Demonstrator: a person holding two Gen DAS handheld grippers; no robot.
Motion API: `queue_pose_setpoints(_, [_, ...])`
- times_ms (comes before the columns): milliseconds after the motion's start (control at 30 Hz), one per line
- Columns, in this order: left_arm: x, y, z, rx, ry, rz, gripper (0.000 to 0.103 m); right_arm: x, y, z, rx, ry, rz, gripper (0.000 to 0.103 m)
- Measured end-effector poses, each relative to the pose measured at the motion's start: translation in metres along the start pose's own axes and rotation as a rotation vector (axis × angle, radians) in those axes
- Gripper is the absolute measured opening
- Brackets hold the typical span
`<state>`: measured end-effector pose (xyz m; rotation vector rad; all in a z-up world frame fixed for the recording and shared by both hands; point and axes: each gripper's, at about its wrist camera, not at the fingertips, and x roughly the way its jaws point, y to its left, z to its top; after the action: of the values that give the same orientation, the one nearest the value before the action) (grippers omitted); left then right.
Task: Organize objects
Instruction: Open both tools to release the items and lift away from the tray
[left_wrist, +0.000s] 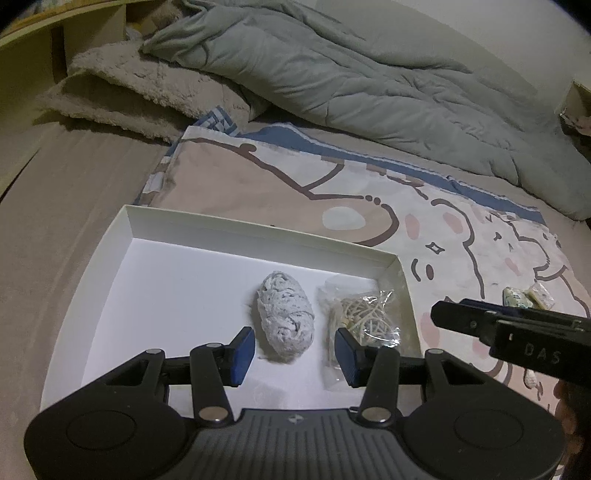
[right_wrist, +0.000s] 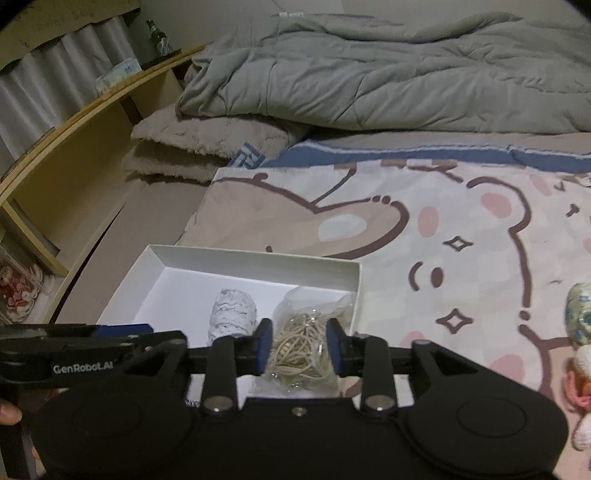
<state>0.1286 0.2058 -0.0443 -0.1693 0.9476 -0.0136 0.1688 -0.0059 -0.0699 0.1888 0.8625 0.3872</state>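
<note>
- A shallow white box (left_wrist: 129, 236) lies open on the bed, its far edge resting on a sheet (left_wrist: 280, 173) printed with cartoon bears
- Inside the box, toward its right half, lies a grey-white wad of yarn (left_wrist: 286, 319), oval and fuzzy, with darker flecks
- Just right of the yarn, against the right wall of the box, sits a clear plastic bag of beige rubber bands (right_wrist: 306, 343), crumpled and shiny, the bands tangled in a loose heap
- On the sheet, right of the box and well apart from it, lie two small wrapped packets (left_wrist: 526, 297), greenish and pale
- From the right wrist view a patterned round thing (right_wrist: 580, 310) and a pink-and-white knitted piece (right_wrist: 581, 384) lie at the far right, only partly in view
- Beyond the box a grey quilt (left_wrist: 332, 66) is bunched up, with a folded fleecy blanket (left_wrist: 140, 88) to its left
- The left gripper (left_wrist: 295, 349) hangs tilted down over the near part of the box, jaws spread on either side of the yarn's near end, pads clear of it
- The right gripper (right_wrist: 300, 345) points down over the right end of the box, above the bag; its jaws stand apart with the bag between them, and the pads do not seem to press it
- A hand (right_wrist: 9, 410) shows at the lower left edge of that view
</note>
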Motion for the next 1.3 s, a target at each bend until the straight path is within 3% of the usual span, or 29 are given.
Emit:
queue_pose_setpoints(233, [-0.021,-0.003,-0.008,-0.001,-0.024,0.012,0.066,-0.022,-0.005,-0.004,-0.026,-0.023,-0.025,0.067])
queue_pose_setpoints(300, [-0.026,-0.003,-0.010,0.002,-0.032,0.018,0.074,-0.028,-0.007,-0.005,-0.024,-0.029,-0.032,0.080])
queue_pose_setpoints(667, [-0.047,-0.005,-0.021,0.012,-0.069,0.081,0.100,-0.052,-0.017,-0.013,-0.051,-0.045,-0.082,0.103])
queue_pose_setpoints(1300, [-0.061,-0.019,-0.026,0.031,-0.091,0.106,0.103,-0.080,-0.037,-0.018,-0.074,-0.066,-0.096,0.103])
